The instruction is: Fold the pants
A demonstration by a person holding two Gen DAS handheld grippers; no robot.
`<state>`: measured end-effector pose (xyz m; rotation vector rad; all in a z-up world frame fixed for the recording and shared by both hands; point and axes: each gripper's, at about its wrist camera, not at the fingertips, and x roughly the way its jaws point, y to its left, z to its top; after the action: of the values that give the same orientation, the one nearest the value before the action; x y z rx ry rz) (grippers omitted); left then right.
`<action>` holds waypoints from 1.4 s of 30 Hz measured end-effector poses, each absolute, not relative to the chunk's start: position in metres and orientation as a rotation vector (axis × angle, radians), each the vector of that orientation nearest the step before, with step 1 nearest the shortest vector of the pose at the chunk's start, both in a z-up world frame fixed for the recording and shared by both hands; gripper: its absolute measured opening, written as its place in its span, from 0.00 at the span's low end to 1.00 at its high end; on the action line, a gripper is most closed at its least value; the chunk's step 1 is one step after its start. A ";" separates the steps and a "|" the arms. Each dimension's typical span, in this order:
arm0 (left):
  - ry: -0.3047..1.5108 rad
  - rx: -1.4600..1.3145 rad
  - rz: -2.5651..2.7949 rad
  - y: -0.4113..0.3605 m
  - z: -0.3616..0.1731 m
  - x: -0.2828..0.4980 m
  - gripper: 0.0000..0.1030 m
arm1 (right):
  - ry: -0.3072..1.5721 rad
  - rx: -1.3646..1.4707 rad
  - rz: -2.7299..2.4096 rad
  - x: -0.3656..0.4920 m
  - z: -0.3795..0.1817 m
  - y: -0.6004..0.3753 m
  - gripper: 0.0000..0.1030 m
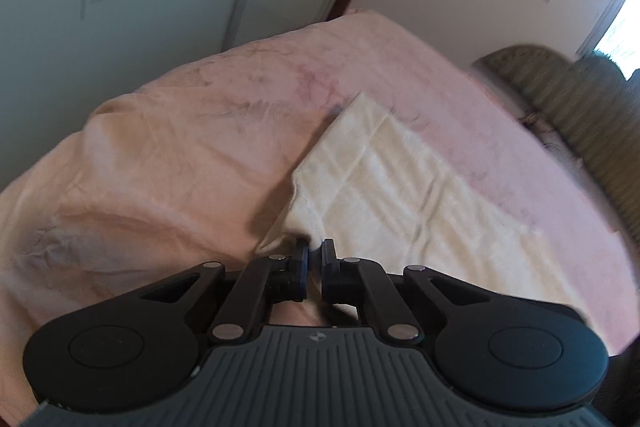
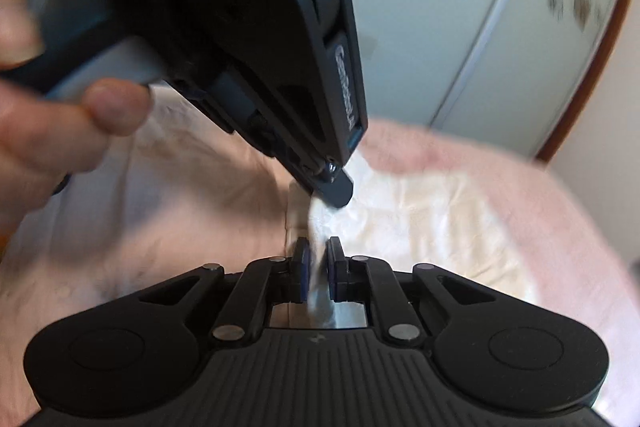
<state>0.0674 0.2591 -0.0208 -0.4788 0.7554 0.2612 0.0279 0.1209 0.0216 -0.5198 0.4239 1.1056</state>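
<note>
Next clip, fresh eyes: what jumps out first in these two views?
In the right wrist view, the left tongs loom large from the upper left, held by a bare hand, their tip on the cream pants. Below them the right tongs pinch a pulled-up ridge of that cloth. The left wrist view shows the pants lying across a pink blanket.

Soft daylight enters from a bright, blown-out window (image 1: 618, 27) at far right. Both fisheye views bend and darken at the corners. The right wrist view is motion-blurred; the wardrobe (image 2: 472, 7) shows pale glare.
</note>
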 end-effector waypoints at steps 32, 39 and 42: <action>0.666 0.288 -0.296 -0.073 0.005 0.105 0.54 | 0.828 0.127 -0.213 0.050 -0.025 -0.532 0.44; 0.725 0.341 -0.413 -0.147 -0.025 0.122 0.55 | 0.833 0.146 -0.206 0.089 -0.036 -0.553 0.66; 0.736 0.324 -0.441 -0.158 -0.030 0.126 0.56 | 0.768 0.069 -0.251 0.071 -0.014 -0.539 0.67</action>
<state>0.1257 -0.1578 -0.0296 0.3236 0.7362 -0.4405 0.0706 -0.5389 -0.0138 0.0688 0.7677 -0.2509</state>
